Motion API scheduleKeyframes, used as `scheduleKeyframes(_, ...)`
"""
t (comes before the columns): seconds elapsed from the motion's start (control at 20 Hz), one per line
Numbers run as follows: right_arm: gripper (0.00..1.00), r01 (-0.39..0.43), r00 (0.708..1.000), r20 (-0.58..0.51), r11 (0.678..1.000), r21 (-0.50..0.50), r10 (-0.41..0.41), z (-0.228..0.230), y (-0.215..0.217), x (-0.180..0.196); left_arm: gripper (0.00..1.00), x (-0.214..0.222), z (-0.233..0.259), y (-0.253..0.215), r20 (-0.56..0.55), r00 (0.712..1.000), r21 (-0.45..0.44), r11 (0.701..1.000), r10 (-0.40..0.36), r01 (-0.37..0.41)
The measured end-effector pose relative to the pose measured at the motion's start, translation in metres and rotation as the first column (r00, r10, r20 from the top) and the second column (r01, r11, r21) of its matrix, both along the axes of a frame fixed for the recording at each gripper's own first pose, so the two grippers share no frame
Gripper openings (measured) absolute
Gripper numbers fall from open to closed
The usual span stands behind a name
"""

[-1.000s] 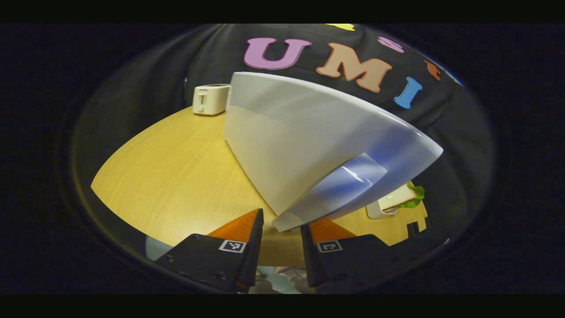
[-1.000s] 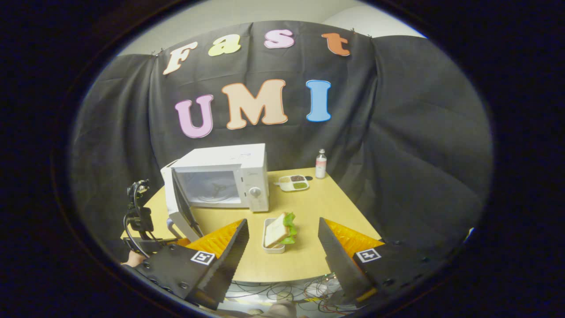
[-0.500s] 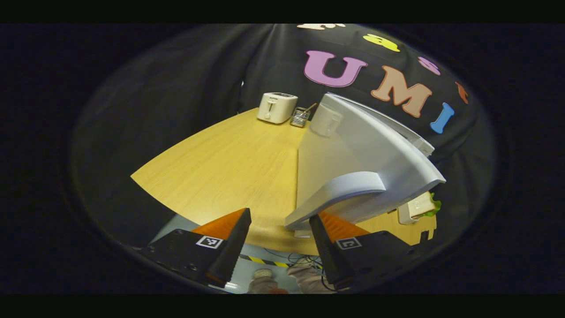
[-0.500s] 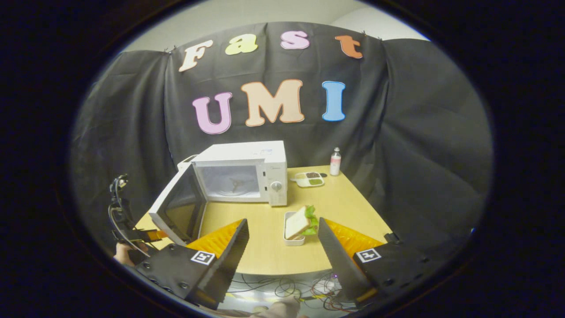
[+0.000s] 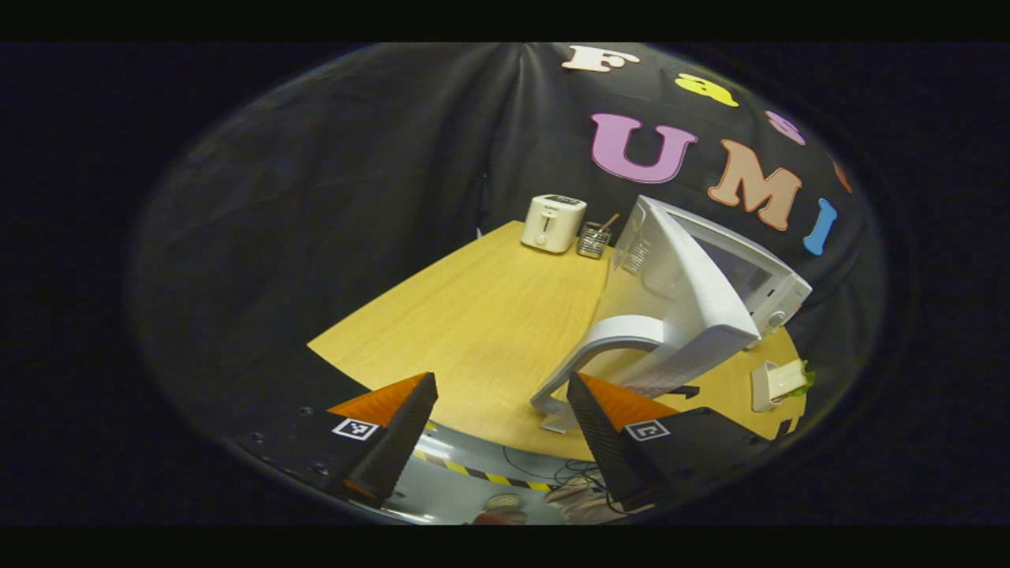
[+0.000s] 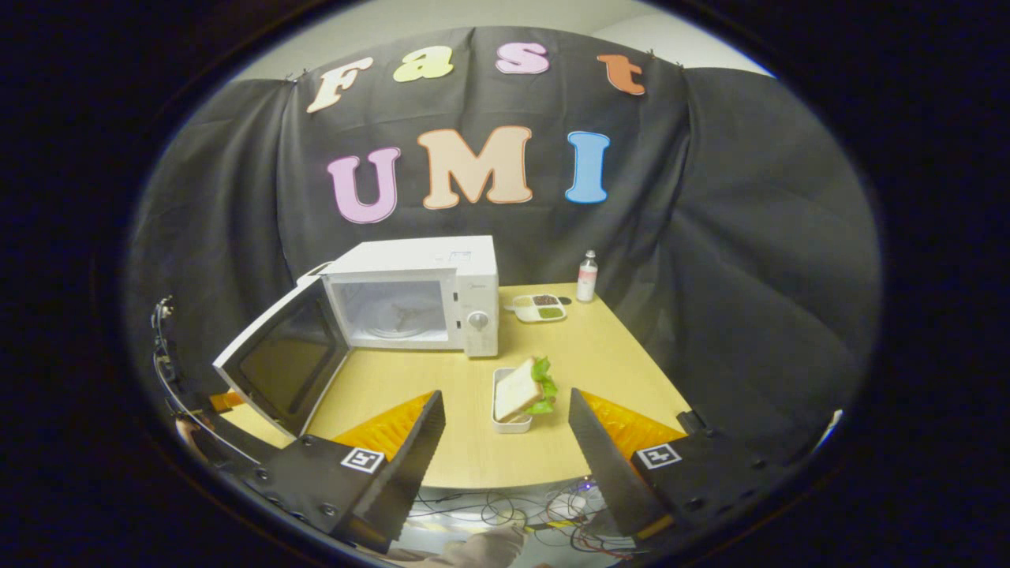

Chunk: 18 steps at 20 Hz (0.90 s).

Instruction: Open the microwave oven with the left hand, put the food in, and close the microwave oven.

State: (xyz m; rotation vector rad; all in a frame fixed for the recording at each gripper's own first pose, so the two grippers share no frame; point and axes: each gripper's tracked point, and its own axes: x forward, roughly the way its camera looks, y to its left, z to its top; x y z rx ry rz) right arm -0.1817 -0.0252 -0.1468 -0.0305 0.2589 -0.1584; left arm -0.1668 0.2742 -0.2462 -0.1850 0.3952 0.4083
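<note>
The white microwave [image 6: 418, 292] stands at the table's back with its door [image 6: 280, 367] swung wide open to the left and the cavity showing. In the left gripper view my left gripper [image 5: 497, 386] is open just off the table's front edge. The door's curved white handle [image 5: 600, 343] stands just beyond its right finger [image 5: 588, 410], with no finger pressing on it. A sandwich with lettuce [image 6: 521, 388] lies in a small white container in front of the microwave. My right gripper [image 6: 506, 398] hovers open before it, fingers spread to either side and apart from it.
A toaster [image 5: 552, 223] and a utensil holder [image 5: 592, 239] stand at the table's far corner behind the microwave. A small bottle [image 6: 586, 278] and a compartment dish [image 6: 538, 307] sit to the microwave's right. Cables [image 6: 505, 513] hang below the table's front edge [image 6: 473, 477].
The door has swung much further open. My left gripper has spread its fingers, come off the handle and drawn back. The right gripper has barely shifted.
</note>
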Motion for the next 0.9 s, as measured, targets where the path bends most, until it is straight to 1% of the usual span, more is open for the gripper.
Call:
scheduleKeyframes(0.05, 0.94, 0.006, 1.0, -0.01, 1.0, 0.002, -0.006, -0.002, -0.002, 0.006, 0.97, -0.005, 0.007, 0.008, -0.003, 1.0, 0.012, 1.0, 0.015, -0.015)
scheduleKeyframes(0.1, 0.99, 0.013, 1.0, -0.027, 1.0, 0.002, -0.013, -0.005, -0.005, 0.012, 0.97, -0.01, 0.016, 0.014, 0.005, 1.0, 0.022, 0.999, 0.029, -0.029)
scheduleKeyframes(0.15, 0.94, 0.02, 0.999, -0.049, 1.0, 0.001, -0.02, -0.009, -0.01, 0.018, 0.98, -0.013, 0.024, 0.018, 0.013, 0.999, 0.03, 0.999, 0.044, -0.044)
scheduleKeyframes(0.2, 0.99, 0.028, 0.997, -0.075, 1.0, 0.0, -0.028, -0.014, -0.016, 0.026, 0.97, -0.017, 0.031, 0.021, 0.019, 0.998, 0.037, 0.997, 0.062, -0.063)
scheduleKeyframes(0.3, 0.99, 0.04, 0.99, -0.133, 0.999, -0.001, -0.04, -0.026, -0.03, 0.045, 0.97, -0.024, 0.051, 0.029, 0.053, 0.993, 0.073, 0.991, 0.109, -0.113)
scheduleKeyframes(0.35, 0.95, 0.043, 0.984, -0.171, 0.999, 0.005, -0.042, -0.034, -0.037, 0.054, 0.97, -0.027, 0.059, 0.032, 0.068, 0.989, 0.102, 0.985, 0.133, -0.139)
scheduleKeyframes(0.4, 1.0, 0.045, 0.977, -0.21, 0.999, 0.016, -0.04, -0.042, -0.043, 0.063, 0.96, -0.03, 0.068, 0.033, 0.08, 0.985, 0.133, 0.978, 0.153, -0.163)
scheduleKeyframes(0.45, 0.95, 0.042, 0.968, -0.248, 0.999, 0.034, -0.032, -0.05, -0.048, 0.072, 0.96, -0.031, 0.075, 0.031, 0.087, 0.982, 0.161, 0.97, 0.169, -0.181)
scheduleKeyframes(0.5, 1.0, 0.04, 0.957, -0.289, 0.998, 0.057, -0.022, -0.059, -0.05, 0.083, 0.96, -0.032, 0.083, 0.027, 0.099, 0.978, 0.183, 0.963, 0.183, -0.199)
scheduleKeyframes(0.55, 0.95, 0.049, 0.942, -0.334, 0.996, 0.073, -0.022, -0.069, -0.057, 0.092, 0.96, -0.03, 0.091, 0.022, 0.117, 0.972, 0.186, 0.957, 0.204, -0.223)
scheduleKeyframes(0.6, 0.96, 0.05, 0.925, -0.379, 0.996, 0.081, -0.016, -0.079, -0.063, 0.099, 0.96, -0.028, 0.097, 0.013, 0.134, 0.966, 0.164, 0.956, 0.221, -0.241)
scheduleKeyframes(0.65, 1.0, 0.041, 0.908, -0.419, 0.995, 0.087, -0.001, -0.089, -0.067, 0.109, 0.96, -0.025, 0.099, 0.003, 0.15, 0.959, 0.129, 0.957, 0.24, -0.259)
scheduleKeyframes(0.7, 0.95, 0.033, 0.888, -0.46, 0.995, 0.098, 0.016, -0.102, -0.07, 0.119, 0.96, -0.024, 0.1, -0.006, 0.163, 0.95, 0.093, 0.954, 0.267, -0.284)
scheduleKeyframes(0.75, 1.0, 0.026, 0.868, -0.495, 0.993, 0.115, 0.034, -0.113, -0.073, 0.129, 0.96, -0.024, 0.1, -0.012, 0.173, 0.94, 0.072, 0.948, 0.295, -0.311)
scheduleKeyframes(0.8, 0.96, 0.023, 0.849, -0.526, 0.99, 0.136, 0.053, -0.122, -0.076, 0.139, 0.94, -0.022, 0.1, -0.015, 0.175, 0.931, 0.059, 0.941, 0.32, -0.334)
scheduleKeyframes(0.85, 1.0, 0.018, 0.828, -0.555, 0.986, 0.164, 0.077, -0.131, -0.076, 0.148, 0.96, -0.021, 0.099, -0.019, 0.181, 0.921, 0.05, 0.932, 0.345, -0.359)
scheduleKeyframes(0.9, 0.96, 0.015, 0.806, -0.583, 0.98, 0.196, 0.104, -0.139, -0.076, 0.155, 0.93, -0.02, 0.102, -0.023, 0.185, 0.912, 0.046, 0.924, 0.367, -0.381)
